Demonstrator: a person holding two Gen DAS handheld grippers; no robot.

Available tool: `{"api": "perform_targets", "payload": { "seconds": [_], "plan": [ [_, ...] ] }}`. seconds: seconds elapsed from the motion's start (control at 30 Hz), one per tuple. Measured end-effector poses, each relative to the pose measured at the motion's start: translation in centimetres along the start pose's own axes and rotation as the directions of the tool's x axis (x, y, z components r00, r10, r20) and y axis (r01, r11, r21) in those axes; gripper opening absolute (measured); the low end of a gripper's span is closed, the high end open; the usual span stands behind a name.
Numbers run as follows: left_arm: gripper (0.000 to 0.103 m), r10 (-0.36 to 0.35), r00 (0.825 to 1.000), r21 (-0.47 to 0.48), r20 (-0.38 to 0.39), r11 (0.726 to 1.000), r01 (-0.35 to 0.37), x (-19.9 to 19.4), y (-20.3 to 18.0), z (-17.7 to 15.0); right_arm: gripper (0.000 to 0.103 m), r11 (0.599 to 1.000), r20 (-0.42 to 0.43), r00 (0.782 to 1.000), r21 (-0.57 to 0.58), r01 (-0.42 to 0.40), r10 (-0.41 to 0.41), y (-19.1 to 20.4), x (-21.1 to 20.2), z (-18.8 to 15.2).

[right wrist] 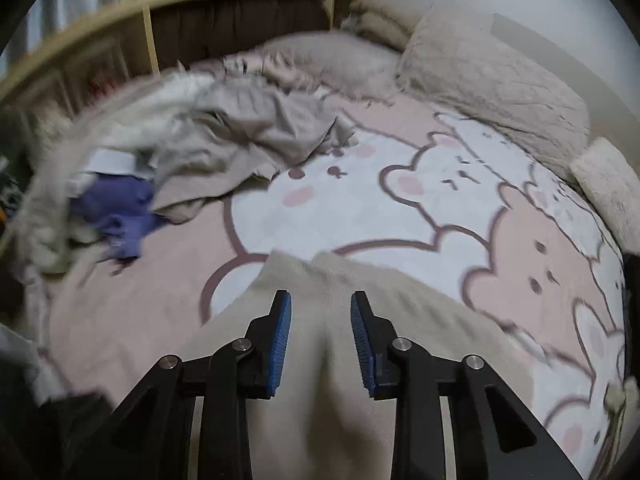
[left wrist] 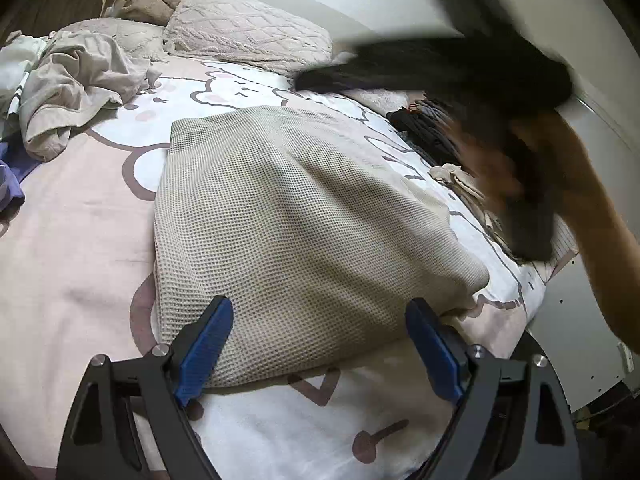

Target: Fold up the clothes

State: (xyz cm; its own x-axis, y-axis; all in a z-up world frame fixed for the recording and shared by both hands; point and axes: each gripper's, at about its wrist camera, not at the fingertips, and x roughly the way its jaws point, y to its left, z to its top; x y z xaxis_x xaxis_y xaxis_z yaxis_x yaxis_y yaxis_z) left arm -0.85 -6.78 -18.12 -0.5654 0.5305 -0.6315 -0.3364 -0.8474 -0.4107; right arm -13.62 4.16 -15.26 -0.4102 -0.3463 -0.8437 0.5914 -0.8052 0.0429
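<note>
My left gripper [left wrist: 319,344] has its fingers [left wrist: 208,344] spread wide, nothing between them; they straddle the near edge of the beige waffle-knit garment [left wrist: 304,220], which lies folded flat on the bed [left wrist: 72,260], running from 6 toward 12 o'clock in the left view. My right gripper [right wrist: 321,344] has its fingers [right wrist: 280,340] partly apart with a clear gap, gripping nothing; they hover over the same garment [right wrist: 332,392], a raised crease running between them at 6 o'clock. The right view is motion-blurred. In the left view the right arm and gripper appear only as a dark blur at 2 o'clock. At 10 o'clock in both views sits a heap of crumpled clothes [left wrist: 76,80], a purple piece [right wrist: 120,212] at its near side. Pillows [left wrist: 244,28] lie at 12 o'clock. The bedsheet print shows bears.
</note>
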Motion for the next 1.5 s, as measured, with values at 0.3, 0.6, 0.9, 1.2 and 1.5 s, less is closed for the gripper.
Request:
{"api": "perform_targets", "payload": {
  "seconds": [0.3,0.6,0.9,1.2,1.5],
  "plan": [
    [0.088,0.018,1.000,-0.005,-0.024,1.000,-0.019,0.1,-0.1,0.3,0.031,0.990,0.062,0.998,0.142,-0.022,0.013,-3.4,-6.0,-11.5],
    [0.088,0.088,0.995,0.050,-0.041,0.995,-0.086,0.7,-1.1,0.2,0.060,0.979,0.094,0.992,0.197,0.061,-0.080,-6.5,-8.4,-15.8],
    [0.083,0.244,0.970,0.130,0.014,0.961,-0.244,-1.2,-2.4,1.5,0.085,0.936,0.150,0.929,0.152,0.318,-0.340,-4.6,-11.4,-17.5],
    [0.083,0.481,0.865,0.448,0.145,0.747,-0.491,-3.3,-4.5,-0.1,0.085,0.638,0.272,0.752,-0.405,0.655,-0.600,2.3,-9.5,-20.8],
    [0.084,0.580,0.793,0.576,0.188,0.589,-0.567,-2.4,-4.1,-4.0,0.085,0.344,0.405,0.653,-0.609,0.715,-0.640,4.0,-4.6,-20.9]
  ]
}}
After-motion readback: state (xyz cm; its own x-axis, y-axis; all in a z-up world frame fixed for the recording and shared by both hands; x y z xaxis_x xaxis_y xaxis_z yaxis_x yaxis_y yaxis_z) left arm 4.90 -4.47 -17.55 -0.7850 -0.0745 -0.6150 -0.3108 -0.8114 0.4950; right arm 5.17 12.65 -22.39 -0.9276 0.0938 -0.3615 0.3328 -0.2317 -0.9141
